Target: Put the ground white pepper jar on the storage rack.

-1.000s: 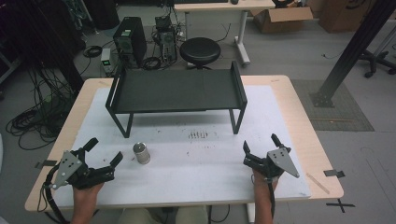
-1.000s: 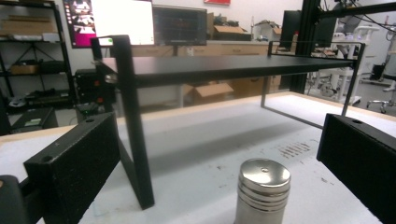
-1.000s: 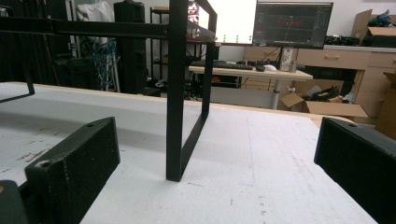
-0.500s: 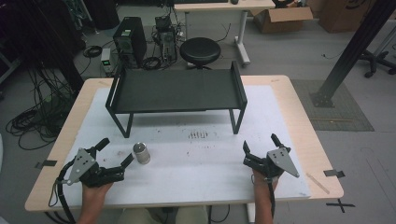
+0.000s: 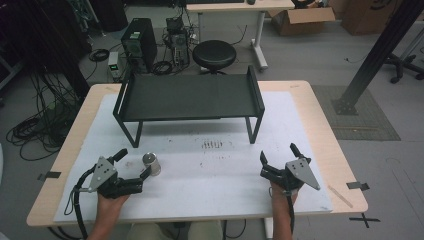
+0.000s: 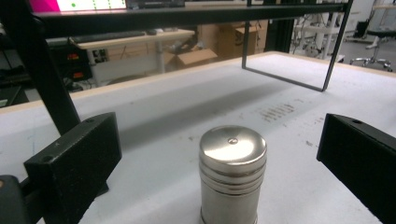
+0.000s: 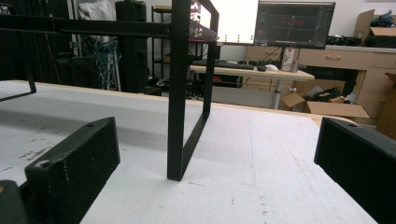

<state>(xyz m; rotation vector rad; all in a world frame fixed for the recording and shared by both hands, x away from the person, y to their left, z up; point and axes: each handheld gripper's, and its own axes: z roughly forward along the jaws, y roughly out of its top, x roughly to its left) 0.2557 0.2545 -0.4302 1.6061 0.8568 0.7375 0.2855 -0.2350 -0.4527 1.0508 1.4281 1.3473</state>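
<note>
Small shiny cylindrical steel canister standing upright on white surface, lid on, sitting between left gripper jaws, spread apart, not touching. Right gripper jaws gaping, facing black metal shelf rack leg.

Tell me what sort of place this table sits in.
Most likely a lab or workshop. Behind the table stand a computer tower amid loose floor cables, cardboard boxes and a stool; the right gripper view shows lit monitors on a desk.
</note>
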